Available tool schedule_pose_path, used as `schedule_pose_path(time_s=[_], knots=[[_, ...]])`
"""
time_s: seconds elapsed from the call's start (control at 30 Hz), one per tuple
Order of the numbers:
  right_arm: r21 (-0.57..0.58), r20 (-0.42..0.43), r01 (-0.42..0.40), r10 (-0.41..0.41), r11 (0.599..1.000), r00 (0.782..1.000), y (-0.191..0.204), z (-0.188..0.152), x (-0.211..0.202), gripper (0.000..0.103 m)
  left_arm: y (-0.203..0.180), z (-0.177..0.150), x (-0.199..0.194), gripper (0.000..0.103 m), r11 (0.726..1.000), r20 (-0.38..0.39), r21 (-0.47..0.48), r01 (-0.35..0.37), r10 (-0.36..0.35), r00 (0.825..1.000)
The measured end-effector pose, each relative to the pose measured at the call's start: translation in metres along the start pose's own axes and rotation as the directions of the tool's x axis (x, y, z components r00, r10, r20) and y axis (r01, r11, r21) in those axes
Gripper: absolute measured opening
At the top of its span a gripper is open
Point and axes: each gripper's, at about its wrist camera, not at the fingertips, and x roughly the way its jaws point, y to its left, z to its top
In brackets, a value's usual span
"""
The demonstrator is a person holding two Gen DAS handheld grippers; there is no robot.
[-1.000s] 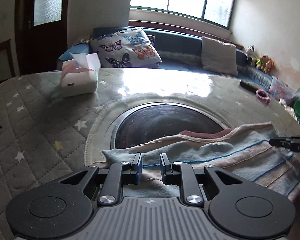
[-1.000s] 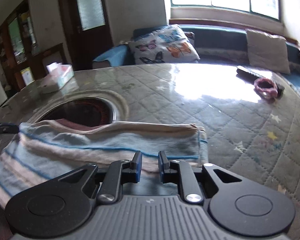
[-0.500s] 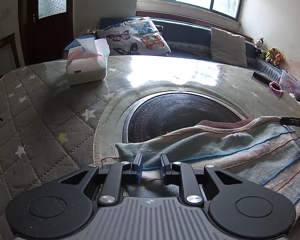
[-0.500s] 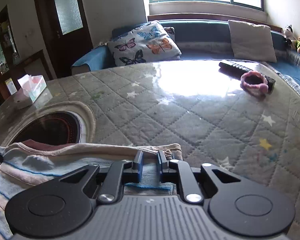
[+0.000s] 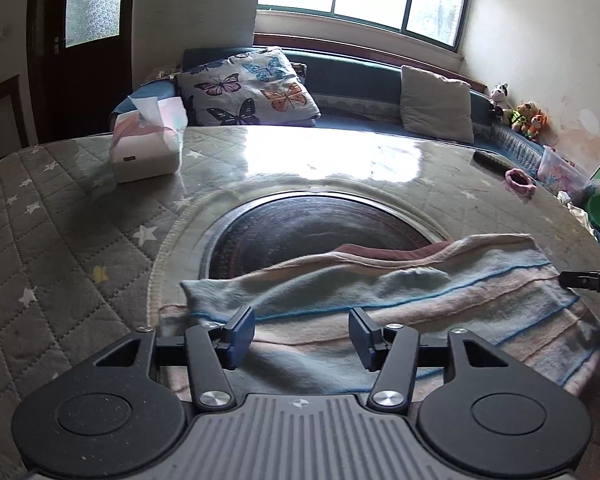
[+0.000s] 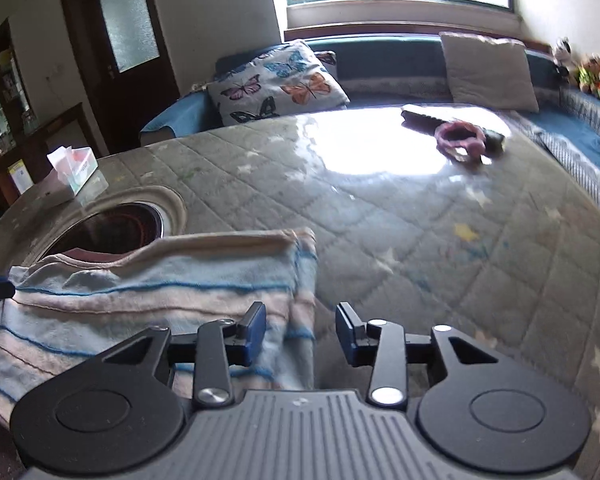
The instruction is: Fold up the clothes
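Note:
A striped garment (image 5: 400, 304) in pale blue, pink and cream lies folded on the table's near edge, partly over the dark round inset (image 5: 312, 232). My left gripper (image 5: 301, 336) is open above its left part, holding nothing. In the right wrist view the same garment (image 6: 148, 300) lies at left. My right gripper (image 6: 301, 334) is open over the garment's right edge, holding nothing. The right gripper's tip (image 5: 588, 280) shows at the far right of the left wrist view.
The table has a grey quilted star-pattern cover (image 6: 420, 220) under glossy glass. A tissue box (image 5: 146, 148) stands at the back left. A pink scrunchie (image 6: 460, 138) and a remote (image 6: 424, 118) lie at the back right. A sofa with cushions (image 5: 252, 88) is behind.
Both grippers have opened and let go of the garment, which now lies on the table. Both have drawn back slightly.

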Motion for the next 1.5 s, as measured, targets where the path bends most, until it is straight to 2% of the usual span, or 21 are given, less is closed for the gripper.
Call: schedule_pose_path(time_s=[0.2, 0.27, 0.5, 0.6, 0.73, 0.87, 0.97, 1.1, 1.2, 1.3, 1.5], knots=[[0.035, 0.027, -0.020, 0.019, 0.999, 0.999, -0.005, -0.008, -0.011, 0.039, -0.023, -0.009, -0.006, 0.068, 0.999, -0.011, 0.017, 0.030, -0.030, 1.000], [0.002, 0.025, -0.028, 0.028, 1.000, 0.999, -0.001, -0.013, -0.016, 0.039, -0.031, -0.012, -0.007, 0.068, 0.999, -0.012, 0.027, 0.042, -0.042, 0.999], [-0.066, 0.000, 0.015, -0.015, 0.998, 1.000, -0.003, -0.036, -0.031, 0.040, -0.054, -0.021, -0.010, 0.071, 0.995, -0.021, 0.077, 0.068, -0.067, 0.998], [-0.094, 0.018, 0.047, -0.046, 0.994, 0.999, -0.002, -0.043, -0.043, 0.040, -0.060, -0.024, -0.009, 0.072, 0.994, -0.028, 0.084, 0.073, -0.071, 0.997], [-0.093, 0.041, 0.018, -0.014, 0.996, 0.999, -0.001, -0.052, -0.056, 0.040, -0.068, -0.029, -0.009, 0.073, 0.992, -0.038, 0.099, 0.081, -0.078, 0.996], [-0.152, 0.035, 0.061, -0.056, 0.987, 0.998, 0.002, -0.064, -0.057, 0.040, -0.076, -0.033, -0.010, 0.074, 0.988, -0.041, 0.127, 0.084, -0.079, 0.996], [-0.153, 0.078, 0.093, -0.082, 0.984, 0.994, 0.001, -0.060, -0.068, 0.040, -0.079, -0.035, -0.010, 0.074, 0.987, -0.047, 0.133, 0.088, -0.082, 0.996], [-0.128, 0.099, 0.026, -0.013, 0.991, 0.995, 0.005, -0.053, -0.074, 0.040, -0.082, -0.037, -0.008, 0.074, 0.987, -0.054, 0.130, 0.093, -0.087, 0.995], [-0.165, 0.081, 0.013, 0.001, 0.986, 0.997, 0.014, -0.056, -0.068, 0.040, -0.084, -0.038, -0.010, 0.075, 0.986, -0.052, 0.138, 0.093, -0.087, 0.995], [-0.184, 0.037, 0.049, -0.043, 0.982, 0.998, 0.015, -0.065, -0.058, 0.041, -0.084, -0.038, -0.011, 0.075, 0.986, -0.050, 0.142, 0.091, -0.084, 0.995], [-0.137, 0.040, 0.014, -0.008, 0.990, 0.999, 0.013, -0.049, -0.051, 0.041, -0.087, -0.039, -0.009, 0.075, 0.987, -0.051, 0.131, 0.092, -0.086, 0.995]])
